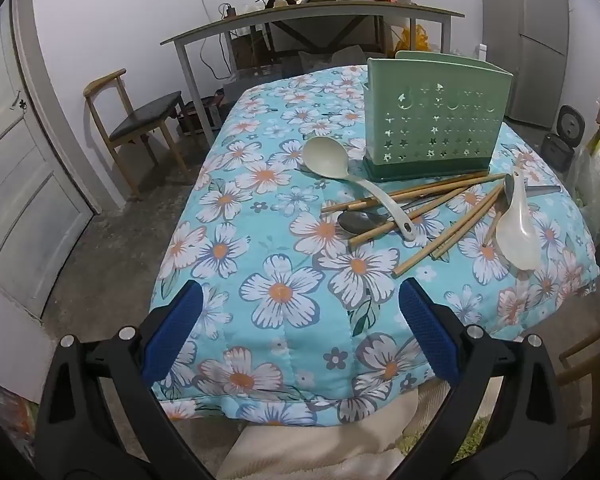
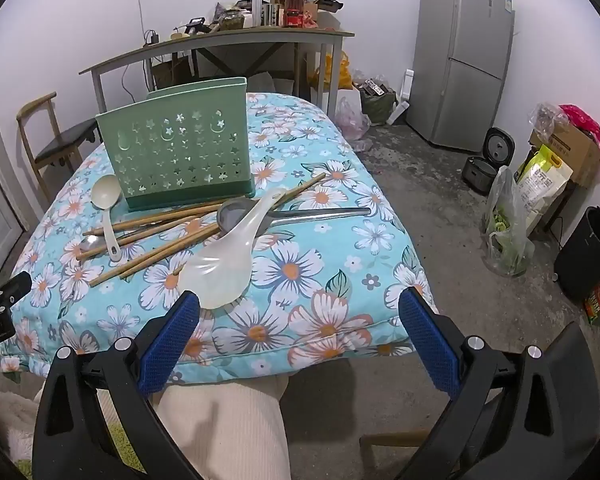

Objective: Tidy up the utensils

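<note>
On the table with the blue flowered cloth (image 1: 260, 240), the cream plastic ladle (image 1: 332, 164) lay left of the tall green plastic holder with star holes (image 1: 432, 128), and its handle crossed the pile of brown wooden chopsticks (image 1: 432, 208) in front of the holder. A white plastic rice scoop (image 1: 514, 240) lay on the right of the pile. The left gripper (image 1: 300, 312) was wide open over bare cloth, holding nothing. Only the left view showed the white door (image 1: 16, 200). The right gripper (image 2: 300, 320) was wide open too, empty, near the scoop. Only the right view showed the long grey metal spoon (image 2: 296, 214), a knee in cream trousers (image 2: 228, 420) and a black bin (image 2: 590, 252).
</note>
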